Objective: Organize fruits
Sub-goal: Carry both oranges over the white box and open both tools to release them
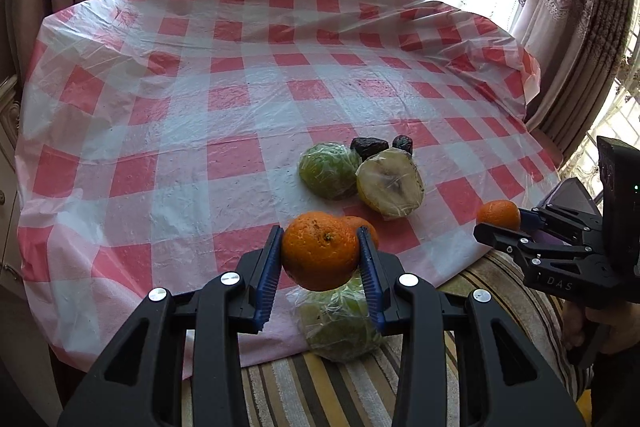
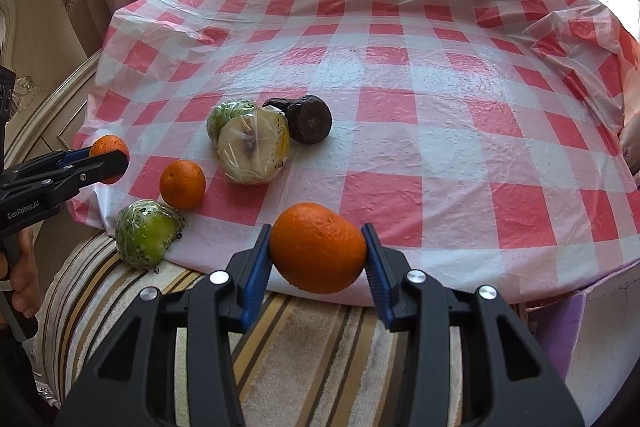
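A: Nearest first, what do the tools have?

B: Each is clamped on a fruit. The left gripper (image 1: 320, 253) pinches an orange (image 1: 320, 251) between its blue pads, clear of the cloth. The right gripper (image 2: 318, 251) squeezes a second orange (image 2: 318, 247) over the near edge of the table.

A: So which step is this?

B: I'd judge the carry: both fruits are picked up, neither is set down yet.

A: What lies beyond them?

B: At the near edge, half on a striped cushion (image 2: 280, 339), sits a wrapped green fruit (image 2: 146, 234). Just past it a third orange (image 2: 183, 183) rests on the checked tablecloth (image 2: 440, 87). Farther in, a wrapped green half (image 2: 228, 115) touches a wrapped pale cut half (image 2: 254, 151), with two dark fruits (image 2: 310, 119) just behind them.

A: And the next move?

B: Probably bringing both held oranges beside the third orange so the same kinds sit together. They need lowering until they rest on the cloth before the jaws part, since oranges roll and the near edge is close.
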The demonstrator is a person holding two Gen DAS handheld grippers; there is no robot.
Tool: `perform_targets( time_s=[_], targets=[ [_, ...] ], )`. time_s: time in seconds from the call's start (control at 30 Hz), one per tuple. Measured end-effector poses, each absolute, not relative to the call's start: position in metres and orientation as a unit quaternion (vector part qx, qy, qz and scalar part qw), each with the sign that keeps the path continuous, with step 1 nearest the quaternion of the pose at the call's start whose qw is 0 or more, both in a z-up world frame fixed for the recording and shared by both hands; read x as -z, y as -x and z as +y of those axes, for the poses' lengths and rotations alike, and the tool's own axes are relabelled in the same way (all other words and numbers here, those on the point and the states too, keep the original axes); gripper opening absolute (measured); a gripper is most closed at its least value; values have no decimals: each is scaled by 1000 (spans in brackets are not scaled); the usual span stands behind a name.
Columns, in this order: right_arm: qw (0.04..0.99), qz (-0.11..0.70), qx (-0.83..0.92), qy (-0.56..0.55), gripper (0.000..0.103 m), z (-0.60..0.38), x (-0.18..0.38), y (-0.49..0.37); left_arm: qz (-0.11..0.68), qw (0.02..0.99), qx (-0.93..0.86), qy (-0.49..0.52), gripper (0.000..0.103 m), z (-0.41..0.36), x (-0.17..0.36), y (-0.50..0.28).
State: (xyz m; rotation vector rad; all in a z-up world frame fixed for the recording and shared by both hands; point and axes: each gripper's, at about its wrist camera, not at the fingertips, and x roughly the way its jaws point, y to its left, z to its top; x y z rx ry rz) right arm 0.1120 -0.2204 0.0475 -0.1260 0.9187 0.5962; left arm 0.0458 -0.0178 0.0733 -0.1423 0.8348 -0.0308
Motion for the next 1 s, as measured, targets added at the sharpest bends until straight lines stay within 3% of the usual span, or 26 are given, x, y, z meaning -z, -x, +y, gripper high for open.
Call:
perform_targets(
  time_s=[1.0],
  targets=[
    [887,434,-155,-23,44,-399,-57,-98,445,847,248,-153,35,-243,-86,-111]
  ],
)
